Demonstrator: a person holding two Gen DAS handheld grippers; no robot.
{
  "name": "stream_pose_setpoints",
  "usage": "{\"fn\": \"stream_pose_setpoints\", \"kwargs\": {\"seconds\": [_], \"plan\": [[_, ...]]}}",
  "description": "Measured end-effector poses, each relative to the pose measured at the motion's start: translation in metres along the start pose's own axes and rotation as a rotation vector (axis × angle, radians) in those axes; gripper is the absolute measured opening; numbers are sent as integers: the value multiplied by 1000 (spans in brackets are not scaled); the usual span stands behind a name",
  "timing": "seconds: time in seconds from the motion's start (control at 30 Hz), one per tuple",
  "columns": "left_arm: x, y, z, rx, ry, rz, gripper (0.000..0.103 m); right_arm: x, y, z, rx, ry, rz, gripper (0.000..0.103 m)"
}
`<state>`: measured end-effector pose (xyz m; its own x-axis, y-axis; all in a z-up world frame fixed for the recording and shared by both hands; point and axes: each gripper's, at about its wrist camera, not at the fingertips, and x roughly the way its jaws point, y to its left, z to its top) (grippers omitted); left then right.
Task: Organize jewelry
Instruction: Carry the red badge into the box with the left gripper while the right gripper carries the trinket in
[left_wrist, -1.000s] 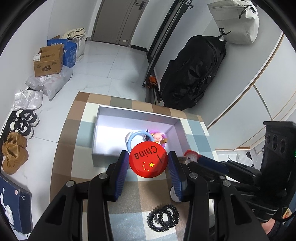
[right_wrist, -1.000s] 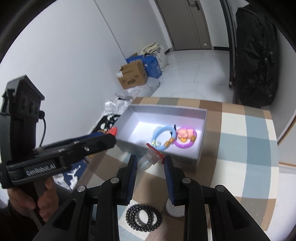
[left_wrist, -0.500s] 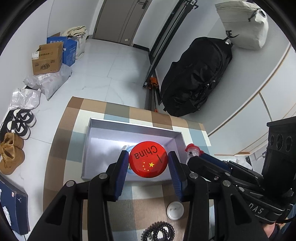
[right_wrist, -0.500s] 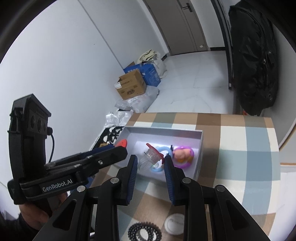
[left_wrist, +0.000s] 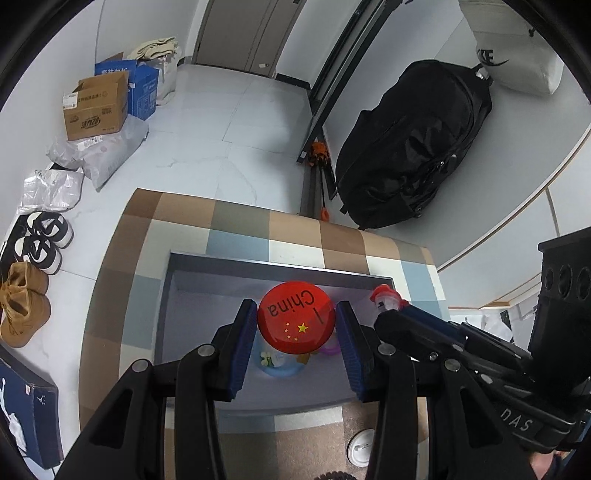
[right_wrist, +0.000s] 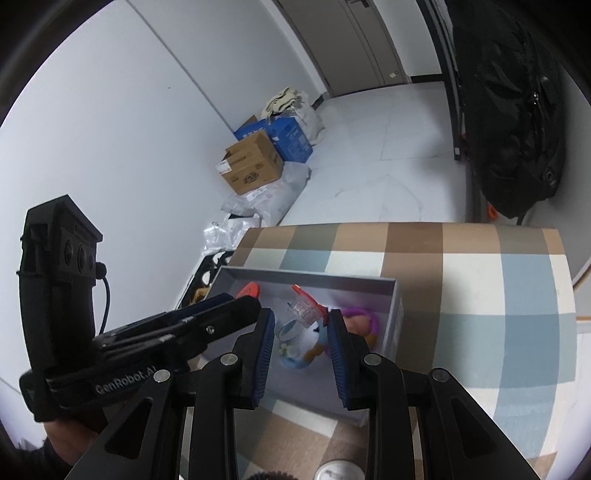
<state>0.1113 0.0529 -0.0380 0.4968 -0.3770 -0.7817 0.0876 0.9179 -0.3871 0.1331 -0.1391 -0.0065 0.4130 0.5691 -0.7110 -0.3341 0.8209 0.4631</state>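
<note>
Both grippers hang over the grey box (left_wrist: 192, 280), which sits on the checked tablecloth (left_wrist: 236, 225) in the lower middle of each view. In the left wrist view, the left gripper (left_wrist: 296, 323) has its blue pads pressed against the sides of a round red badge (left_wrist: 295, 317) printed "China" with yellow stars; the badge is held face up above the box's inside, near its far wall. Below it in the box lie a light blue bracelet (left_wrist: 275, 365) and a purple ring (left_wrist: 330, 349), partly hidden by the badge.

In the right wrist view, the right gripper (right_wrist: 301, 321) has its jaws set narrow around a small clear piece with a red top (right_wrist: 304, 304), a ring-like trinket; it sits tilted between the blue pads, above the box at centre frame. Under it the blue bracelet and a purple bracelet with a pinkish charm (right_wrist: 364, 325) rest on the box floor, right of centre.

A white round badge (left_wrist: 362, 448) lies on the cloth at the bottom edge, nearer than the box, and a black coiled hair tie (left_wrist: 334, 475) just peeks in beside it
</note>
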Motion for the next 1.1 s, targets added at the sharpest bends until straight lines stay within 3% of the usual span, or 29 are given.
{"fn": "stream_pose_setpoints", "kwargs": {"seconds": [0.27,0.53,0.57,0.63,0.7,0.87,0.97,1.1], "plan": [[7,5,4,-25,21,-25,38,14,-10,2,33,40,-1,29],[8,9,8,-91,25,-89,40,2,-16,7,79,6,49,31],[9,8,9,-91,24,-87,43,0,-15,7,72,1,50,33],[7,7,9,-94,13,-71,60,-3,-13,7,64,-3,50,41],[5,8,8,-101,0,-69,65,-3,-16,6,77,-9,52,57],[5,10,9,-111,9,-65,66,-5,-21,7,107,-15,51,62],[4,7,8,-98,9,-44,66,-8,-20,8,108,-27,50,71],[0,4,6,-78,14,-9,66,-10,-19,7,106,-26,44,71]]}}
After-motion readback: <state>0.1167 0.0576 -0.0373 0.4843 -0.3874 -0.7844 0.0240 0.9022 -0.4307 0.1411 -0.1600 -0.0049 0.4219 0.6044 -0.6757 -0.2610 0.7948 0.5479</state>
